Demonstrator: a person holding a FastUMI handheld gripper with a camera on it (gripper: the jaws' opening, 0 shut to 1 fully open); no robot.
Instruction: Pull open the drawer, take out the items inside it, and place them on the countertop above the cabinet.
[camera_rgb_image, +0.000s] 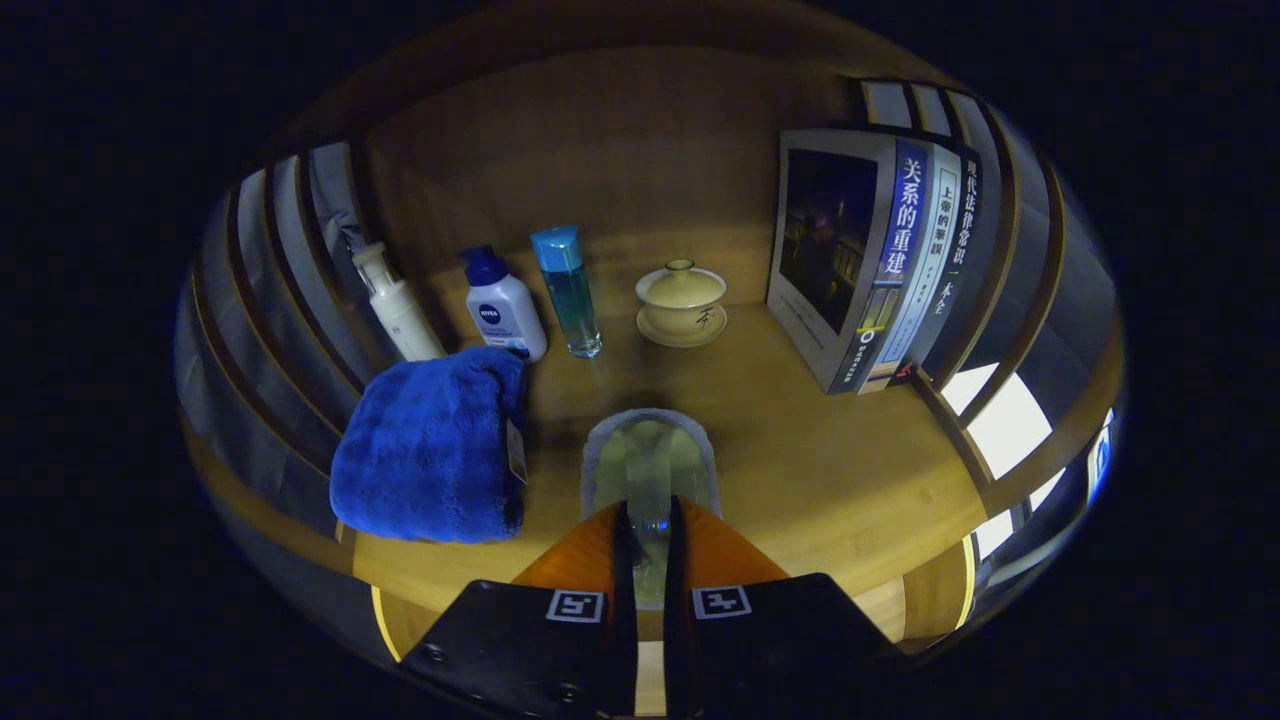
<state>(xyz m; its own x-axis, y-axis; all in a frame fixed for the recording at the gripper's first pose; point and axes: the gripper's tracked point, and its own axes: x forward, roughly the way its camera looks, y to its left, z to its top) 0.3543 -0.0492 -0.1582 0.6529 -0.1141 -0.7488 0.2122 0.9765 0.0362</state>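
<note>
1. The gripper (650, 520) is seen with its fingers nearly together, pinched on what looks like a clear glass cup (648, 462); so an item taken from the drawer is being carried, by the look of it.
2. The cup is held just ahead of the fingers, over the wooden countertop (800, 450), right beside the blue towel (432, 450). Whether it's touching the wood can't be told.
3. So the placing step is probably in hand.
4. Next, the cup would need to be lowered onto the bare wood, kept upright, then released.
5. Further back, a pump bottle (395, 305), lotion bottle (503, 305), blue-capped bottle (568, 290), lidded teacup (681, 300) and books (880, 260) are lined up, well clear.
</note>
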